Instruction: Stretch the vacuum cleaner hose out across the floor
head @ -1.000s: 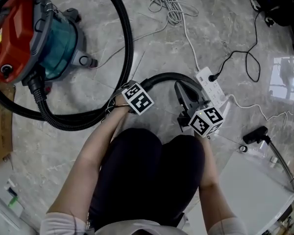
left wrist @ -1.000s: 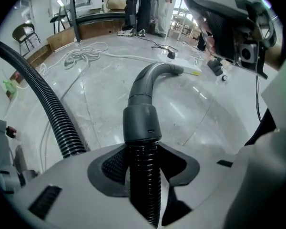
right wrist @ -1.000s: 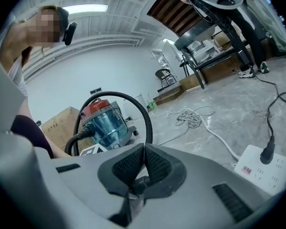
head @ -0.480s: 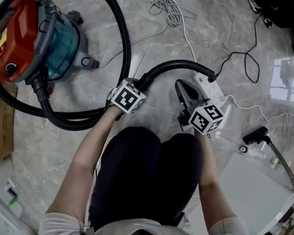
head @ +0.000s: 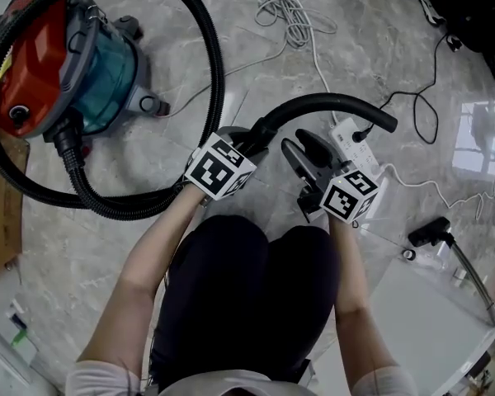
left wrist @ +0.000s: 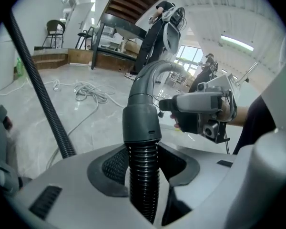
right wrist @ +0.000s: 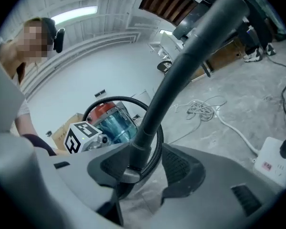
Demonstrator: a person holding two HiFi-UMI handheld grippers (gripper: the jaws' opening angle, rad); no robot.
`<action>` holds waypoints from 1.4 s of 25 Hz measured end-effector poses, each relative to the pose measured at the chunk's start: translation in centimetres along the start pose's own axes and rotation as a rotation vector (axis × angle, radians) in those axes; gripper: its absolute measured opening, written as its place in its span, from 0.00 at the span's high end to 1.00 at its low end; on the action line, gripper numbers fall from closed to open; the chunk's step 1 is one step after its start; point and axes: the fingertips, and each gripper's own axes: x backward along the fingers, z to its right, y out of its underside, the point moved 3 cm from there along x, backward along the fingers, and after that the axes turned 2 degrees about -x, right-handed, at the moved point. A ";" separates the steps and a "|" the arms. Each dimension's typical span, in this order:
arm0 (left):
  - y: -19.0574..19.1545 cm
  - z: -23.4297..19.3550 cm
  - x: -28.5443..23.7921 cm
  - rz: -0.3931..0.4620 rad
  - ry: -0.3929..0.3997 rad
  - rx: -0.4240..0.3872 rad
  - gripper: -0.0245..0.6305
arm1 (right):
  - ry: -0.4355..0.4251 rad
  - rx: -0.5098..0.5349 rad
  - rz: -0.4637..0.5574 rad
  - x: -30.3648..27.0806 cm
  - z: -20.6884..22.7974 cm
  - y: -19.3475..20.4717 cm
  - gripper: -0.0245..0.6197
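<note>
Since the earlier frame the left claw (head: 247,143) had risen, carrying the hose (head: 215,64) up with it, so that the curved grey end tube (head: 338,104) now arched higher above the white power strip (head: 352,135), and the right claw (head: 302,148) had just been opening its jaws after being shut. In the left gripper view the left claw (left wrist: 143,175) was clamped on the ribbed black hose (left wrist: 142,175) just below its grey cuff (left wrist: 141,120), both pads pressed against the ribs. In the right gripper view the right claw (right wrist: 145,168) stood with jaws apart, and the end tube (right wrist: 181,75) rose in the gap close to the left-hand pad, with no squeeze on it. From the left claw the hose ran down to the marble floor (head: 371,48), swept in a wide loop around the red and teal vacuum cleaner (head: 58,64), and joined the machine at its front. A loose coil of white cord (head: 285,2) lay on the floor beyond the loop, well apart from both claws. The person crouched over dark-clad knees (head: 247,287), forearms reaching forward to the two claws, which were near each other
</note>
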 end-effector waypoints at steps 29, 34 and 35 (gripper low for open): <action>-11.9 13.3 16.0 -0.035 0.174 0.062 0.68 | -0.092 -0.114 0.080 3.5 -18.5 -16.1 0.70; -13.2 16.5 20.0 -0.062 0.201 0.054 0.68 | -0.104 -0.176 0.085 6.1 -22.3 -17.9 0.70; -13.3 17.1 20.8 -0.068 0.204 0.053 0.68 | -0.107 -0.182 0.084 6.5 -23.1 -18.2 0.70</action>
